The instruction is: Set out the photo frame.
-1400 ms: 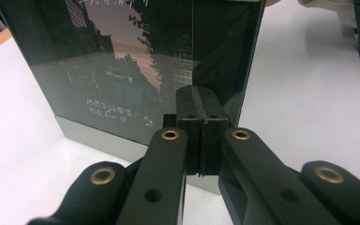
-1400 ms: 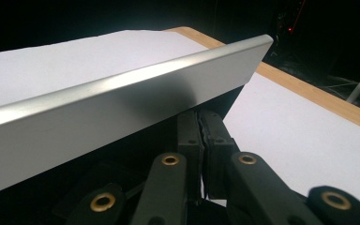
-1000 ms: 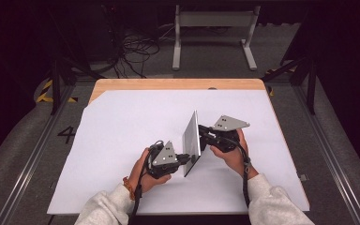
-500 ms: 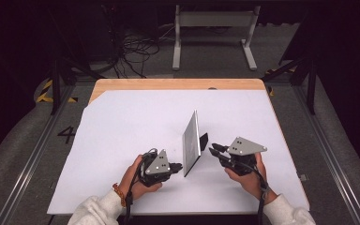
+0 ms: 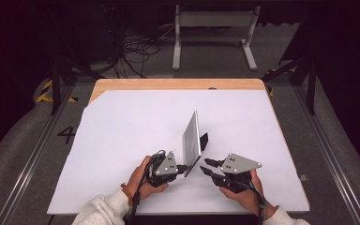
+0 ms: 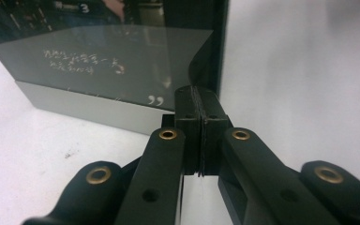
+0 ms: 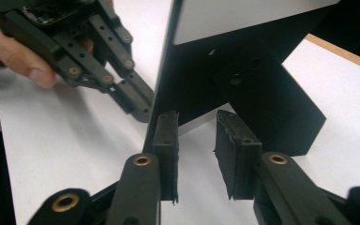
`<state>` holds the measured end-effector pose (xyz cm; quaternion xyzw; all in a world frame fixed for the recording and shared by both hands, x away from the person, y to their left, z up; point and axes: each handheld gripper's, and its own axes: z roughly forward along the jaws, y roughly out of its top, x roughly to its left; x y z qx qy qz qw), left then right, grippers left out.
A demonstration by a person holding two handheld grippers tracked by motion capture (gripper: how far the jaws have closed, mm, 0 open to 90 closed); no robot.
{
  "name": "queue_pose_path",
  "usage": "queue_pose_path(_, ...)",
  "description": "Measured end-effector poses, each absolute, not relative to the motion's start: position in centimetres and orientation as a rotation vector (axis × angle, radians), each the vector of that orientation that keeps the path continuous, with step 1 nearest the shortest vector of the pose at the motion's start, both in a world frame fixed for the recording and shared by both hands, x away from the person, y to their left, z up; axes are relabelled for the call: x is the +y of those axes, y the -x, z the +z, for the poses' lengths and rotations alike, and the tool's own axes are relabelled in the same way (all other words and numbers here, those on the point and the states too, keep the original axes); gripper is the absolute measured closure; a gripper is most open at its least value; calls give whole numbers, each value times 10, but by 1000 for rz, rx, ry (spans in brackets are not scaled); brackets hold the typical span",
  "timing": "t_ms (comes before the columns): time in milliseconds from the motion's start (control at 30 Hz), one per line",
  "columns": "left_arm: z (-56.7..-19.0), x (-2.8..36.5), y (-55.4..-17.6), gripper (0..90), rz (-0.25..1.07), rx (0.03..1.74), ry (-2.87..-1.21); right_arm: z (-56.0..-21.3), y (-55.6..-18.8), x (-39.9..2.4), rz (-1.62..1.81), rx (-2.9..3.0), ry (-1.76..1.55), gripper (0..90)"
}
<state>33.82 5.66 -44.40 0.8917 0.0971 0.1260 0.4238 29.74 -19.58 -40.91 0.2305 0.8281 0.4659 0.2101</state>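
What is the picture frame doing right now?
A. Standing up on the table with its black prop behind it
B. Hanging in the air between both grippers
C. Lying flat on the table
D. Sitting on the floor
A: the picture frame stands upright on the white table, its black prop leaning out behind it. The left gripper pinches its near corner, and the right gripper is off it, jaws apart.

1. Laboratory recording bay: white-covered bench (image 5: 122, 140) between floor rails (image 5: 28, 164).
2. Dark surround; loose cables (image 5: 131, 51) and a grey metal stand (image 5: 213, 28) behind.
3. Yellow-black hazard tape (image 5: 44, 91) on grey floor.
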Motion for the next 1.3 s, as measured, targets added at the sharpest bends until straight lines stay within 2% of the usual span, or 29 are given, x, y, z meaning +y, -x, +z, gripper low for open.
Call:
queue_pose_path(167, -446, 56, -341, 889, 297, 260, -2228, -408, -298, -194, 1321, 2307, -642, 656)
queue_pose_path(333, -446, 50, -339, 884, 295, 243, -2228, -411, -298, -188, 1316, 2329, -625, 582)
queue_pose_path(567, -447, 38, -339, 872, 297, 217, -2225, -411, -301, -189, 1332, 2316, -652, 586)
queue_pose_path(800, -448, 38, -342, 847, 291, 216, -2234, -412, -308, -193, 1373, 2315, -687, 644)
queue_pose_path(900, -447, 44, -346, 785, 326, 198, -2243, -413, -309, -194, 1384, 2322, -678, 650)
queue_pose_path(1033, -446, 60, -361, 710, 339, 279, -2212, -412, -309, -196, 1380, 2326, -676, 660)
queue_pose_path(1200, -448, 77, -379, 535, 355, 405, -2187, -412, -311, -200, 1377, 2328, -679, 679)
queue_pose_path(1300, -449, 80, -387, 464, 352, 412, -2199, -412, -313, -204, 1380, 2335, -675, 687)
